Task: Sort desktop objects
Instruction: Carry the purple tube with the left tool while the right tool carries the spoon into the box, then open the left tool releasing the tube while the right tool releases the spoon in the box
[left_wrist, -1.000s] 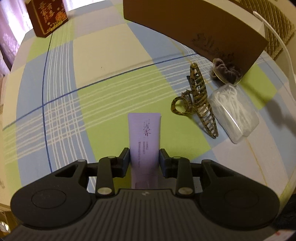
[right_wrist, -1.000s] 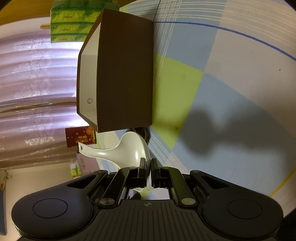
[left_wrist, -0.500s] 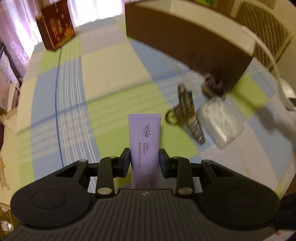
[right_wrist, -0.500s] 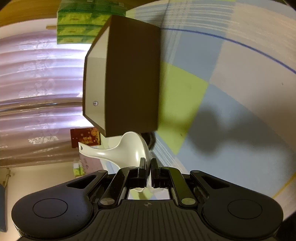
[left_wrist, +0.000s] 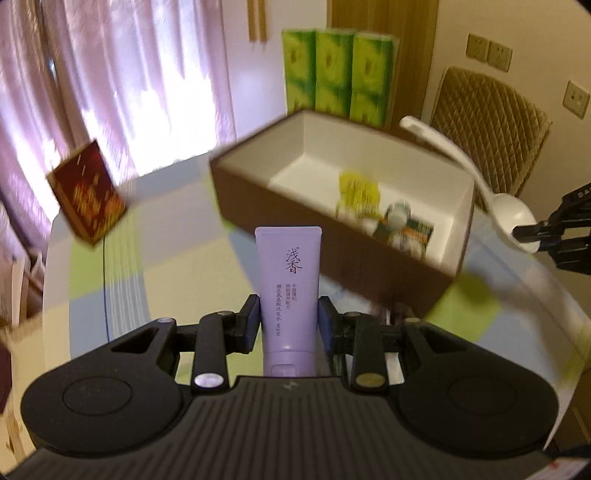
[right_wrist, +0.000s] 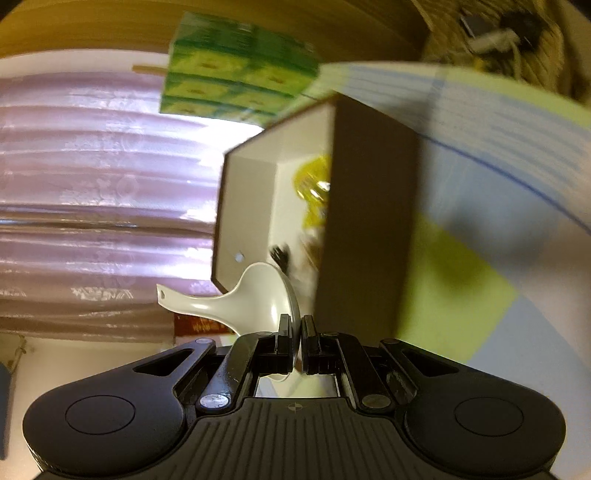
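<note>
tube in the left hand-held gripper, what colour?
Light purple tube with dark printed characters on its face; clearest in the left wrist view.

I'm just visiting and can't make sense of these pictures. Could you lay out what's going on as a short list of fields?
Left fingers: closed on a purple tube, held upright
Right fingers: pinched shut on the bowl of a white spoon
Container: brown box with white inside, open top
Already in box: a yellow item and a few blurred small things
Surface: checked tablecloth
Background: red box, green packs, pink curtains
</note>
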